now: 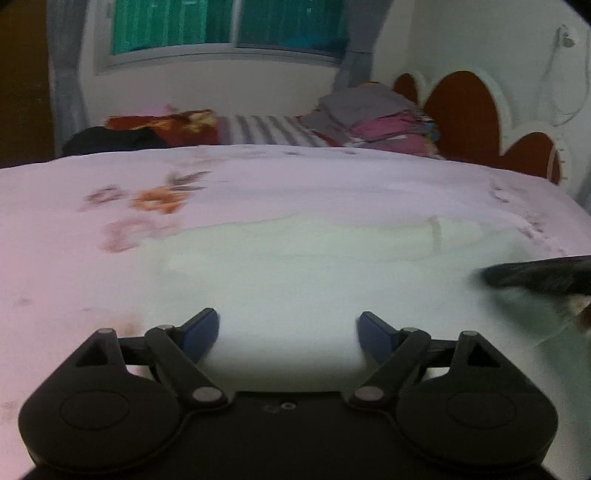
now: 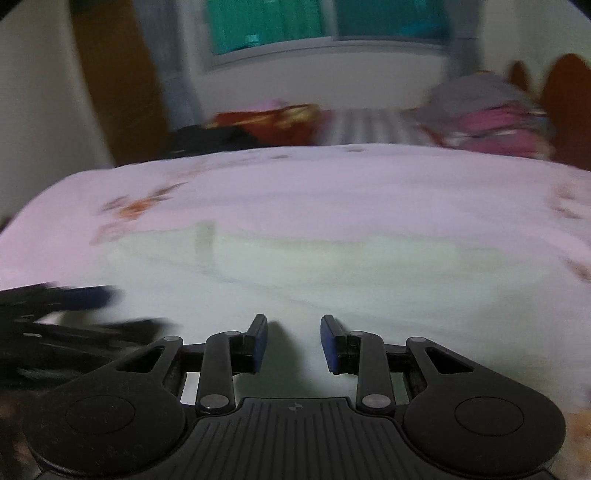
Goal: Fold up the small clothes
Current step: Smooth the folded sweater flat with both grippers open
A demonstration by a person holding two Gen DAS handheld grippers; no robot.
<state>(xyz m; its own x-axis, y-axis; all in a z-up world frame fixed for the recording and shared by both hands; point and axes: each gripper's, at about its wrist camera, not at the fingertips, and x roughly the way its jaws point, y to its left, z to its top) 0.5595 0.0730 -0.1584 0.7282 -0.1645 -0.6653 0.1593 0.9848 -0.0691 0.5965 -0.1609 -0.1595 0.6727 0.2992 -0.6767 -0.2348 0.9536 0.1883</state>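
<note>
A pale green garment (image 1: 295, 266) lies spread flat on the pink floral bedsheet (image 1: 74, 236). My left gripper (image 1: 288, 325) is open and empty just above its near part. The same garment (image 2: 314, 266) fills the middle of the right wrist view. My right gripper (image 2: 293, 332) is open and empty over its near edge. The right gripper shows as a dark blurred shape (image 1: 535, 275) at the right edge of the left wrist view. The left gripper shows blurred at the left edge of the right wrist view (image 2: 55, 317).
A stack of folded clothes (image 1: 376, 118) sits at the far right of the bed by the red and white headboard (image 1: 465, 114). A striped cloth (image 1: 266, 129), a red bundle (image 1: 166, 120) and dark clothing (image 1: 110, 140) lie along the far side. A window (image 1: 229, 26) is behind.
</note>
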